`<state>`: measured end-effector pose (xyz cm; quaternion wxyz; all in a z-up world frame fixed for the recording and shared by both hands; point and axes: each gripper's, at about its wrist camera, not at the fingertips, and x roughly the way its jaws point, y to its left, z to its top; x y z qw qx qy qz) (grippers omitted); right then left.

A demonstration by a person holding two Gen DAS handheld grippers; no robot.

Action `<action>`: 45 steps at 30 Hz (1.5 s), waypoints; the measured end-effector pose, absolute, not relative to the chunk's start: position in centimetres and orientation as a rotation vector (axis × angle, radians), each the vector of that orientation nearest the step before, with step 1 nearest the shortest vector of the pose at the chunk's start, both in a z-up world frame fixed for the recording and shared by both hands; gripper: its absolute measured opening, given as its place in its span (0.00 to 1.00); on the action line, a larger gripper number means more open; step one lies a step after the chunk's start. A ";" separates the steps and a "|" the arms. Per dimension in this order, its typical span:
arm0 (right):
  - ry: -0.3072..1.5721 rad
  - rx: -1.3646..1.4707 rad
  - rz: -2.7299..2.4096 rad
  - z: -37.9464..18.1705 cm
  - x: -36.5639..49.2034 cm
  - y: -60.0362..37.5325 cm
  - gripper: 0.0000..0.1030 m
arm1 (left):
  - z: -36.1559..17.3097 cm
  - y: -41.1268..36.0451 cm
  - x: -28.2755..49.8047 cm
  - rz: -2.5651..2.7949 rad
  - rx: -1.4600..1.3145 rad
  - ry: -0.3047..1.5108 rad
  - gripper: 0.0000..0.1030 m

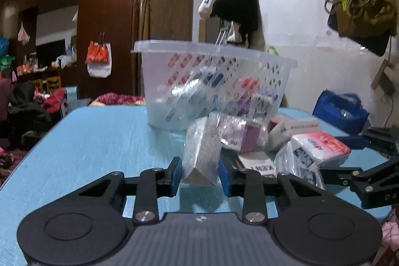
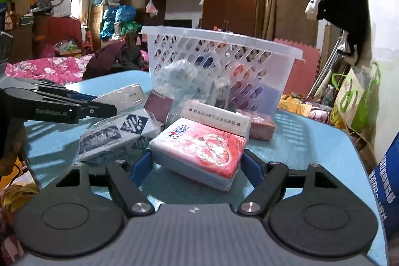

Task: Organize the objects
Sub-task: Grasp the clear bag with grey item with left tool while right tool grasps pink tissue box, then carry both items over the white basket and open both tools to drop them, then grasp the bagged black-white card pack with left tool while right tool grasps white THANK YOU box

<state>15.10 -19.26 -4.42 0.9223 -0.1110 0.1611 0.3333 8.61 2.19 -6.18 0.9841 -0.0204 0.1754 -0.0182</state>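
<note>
My left gripper (image 1: 199, 166) is shut on a clear-wrapped silvery pack (image 1: 200, 146), which stands upright between its blue pads on the blue table (image 1: 87, 141). A red and white tissue pack (image 2: 199, 143) lies flat between the jaws of my right gripper (image 2: 197, 161). The blue pads sit close beside its two sides, and I see no squeeze on it. Behind the packs stands a clear slotted basket (image 1: 214, 51) (image 2: 219, 38) with wrapped items inside. In the right wrist view my left gripper (image 2: 107, 104) reaches in from the left.
A blue-and-white pack (image 2: 119, 133), a long white pack (image 2: 217, 116), a purple box (image 1: 239, 136) and a reddish box (image 2: 261, 127) crowd the table between the grippers and the basket. A blue bag (image 1: 341, 111) sits off the table's right edge. Clothes hang on the wall above.
</note>
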 end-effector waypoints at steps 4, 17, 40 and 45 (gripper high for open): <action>0.305 -0.176 0.716 -4.2 15.1 -20.0 0.77 | -5.7 2.6 8.2 -0.040 -0.060 0.305 0.35; 0.205 -0.003 0.699 -0.1 16.4 -23.5 0.77 | -1.6 3.3 6.9 -0.066 -0.104 0.174 0.35; 0.254 -0.136 0.650 5.9 24.9 -17.1 1.00 | 4.7 4.5 20.1 -0.020 -0.139 0.311 0.70; 0.213 0.000 0.703 3.6 20.9 -21.4 1.00 | 2.6 2.5 13.8 -0.068 -0.138 0.268 0.74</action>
